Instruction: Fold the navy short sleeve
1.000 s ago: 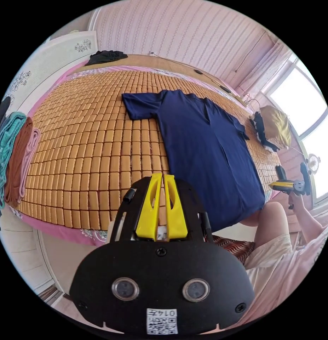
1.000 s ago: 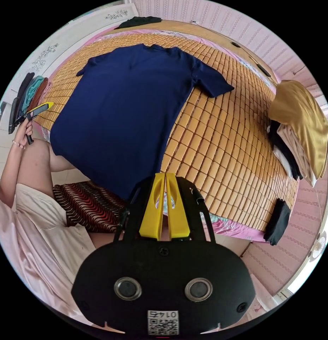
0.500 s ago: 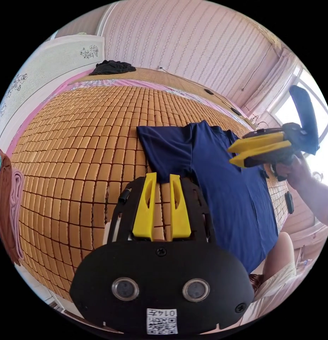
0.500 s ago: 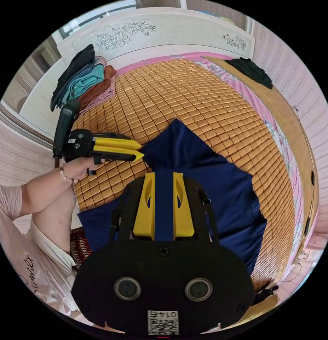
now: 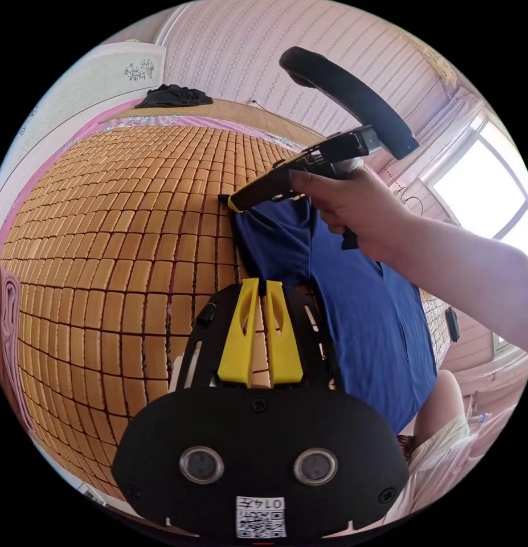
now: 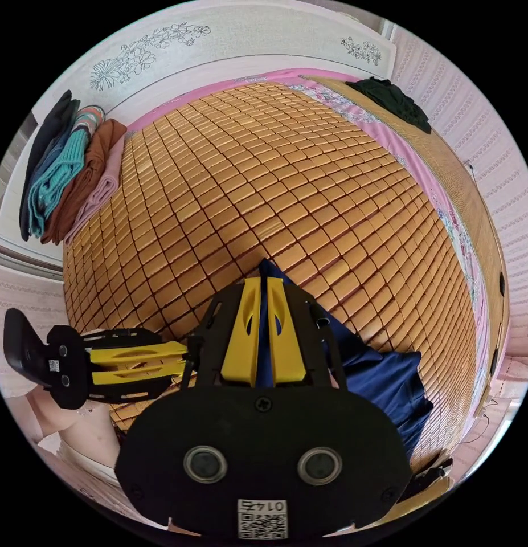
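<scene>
The navy short-sleeve shirt (image 5: 360,307) lies flat on a bamboo bed mat (image 5: 132,228). In the left gripper view, my left gripper (image 5: 262,283) has its jaws closed at the lower hem of the near sleeve. My right gripper (image 5: 234,203), held in a hand (image 5: 360,211), pinches the sleeve's far corner. In the right gripper view, my right gripper (image 6: 264,280) is shut with navy shirt (image 6: 389,382) fabric between its jaws. The left gripper (image 6: 181,362) comes in from the lower left, its tips hidden behind the right gripper's body.
Folded clothes (image 6: 64,171) are stacked at the mat's edge by the white headboard (image 6: 218,40). A black garment (image 5: 172,96) lies at the far corner of the bed. A bright window (image 5: 491,188) is on the right. Bare mat (image 6: 275,171) stretches beyond the sleeve.
Both grippers opened as they reached the near sleeve and have now closed on it, the right arm crossing over the shirt to the sleeve's far corner.
</scene>
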